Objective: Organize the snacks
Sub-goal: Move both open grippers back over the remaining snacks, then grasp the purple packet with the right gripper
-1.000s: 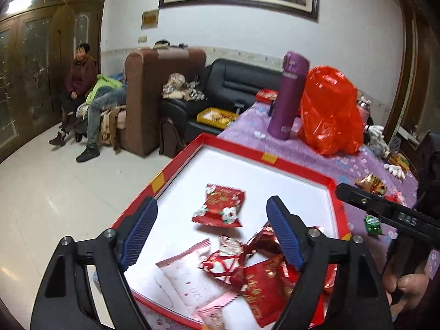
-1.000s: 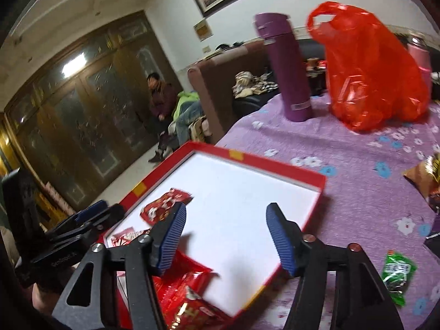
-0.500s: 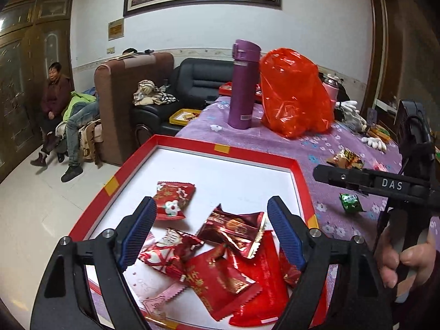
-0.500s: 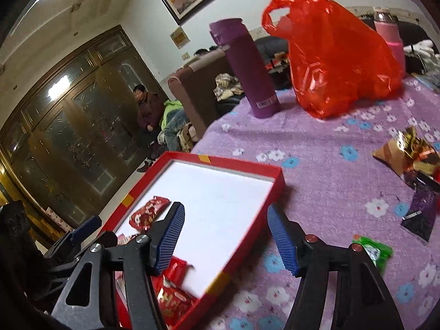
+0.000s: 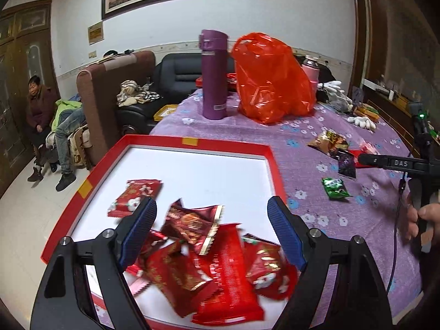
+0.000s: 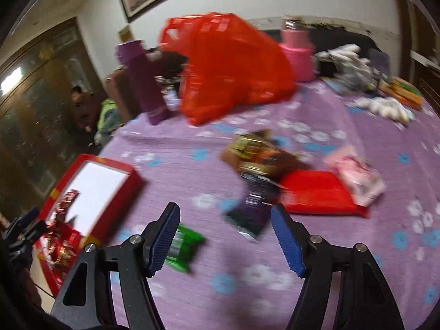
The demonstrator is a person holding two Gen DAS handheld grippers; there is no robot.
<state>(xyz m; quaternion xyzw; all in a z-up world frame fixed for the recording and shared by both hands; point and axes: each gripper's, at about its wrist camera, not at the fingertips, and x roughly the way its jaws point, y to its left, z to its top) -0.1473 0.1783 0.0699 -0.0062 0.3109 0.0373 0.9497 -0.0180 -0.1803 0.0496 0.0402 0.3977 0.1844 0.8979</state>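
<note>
A red-rimmed tray (image 5: 272,165) with a white floor holds several red snack packets (image 5: 214,264) at its near end; it also shows in the right wrist view (image 6: 115,189). My left gripper (image 5: 211,228) is open and empty above those packets. My right gripper (image 6: 225,236) is open and empty above the purple cloth. Ahead of it lie a green packet (image 6: 184,244), a dark purple packet (image 6: 253,211), a gold-brown packet (image 6: 253,151), a flat red packet (image 6: 316,192) and a pink packet (image 6: 354,176). The right wrist view is blurred.
A purple flask (image 5: 214,74), an orange-red plastic bag (image 5: 269,79) and a pink flask (image 5: 310,68) stand at the table's far end. White gloves (image 5: 360,121) and clutter lie at the far right. Sofas and a seated person (image 5: 38,110) are left of the table.
Both grippers have swung to the right. The right gripper has left the tray and now faces the loose packets on the cloth. The left gripper stays over the tray's packets.
</note>
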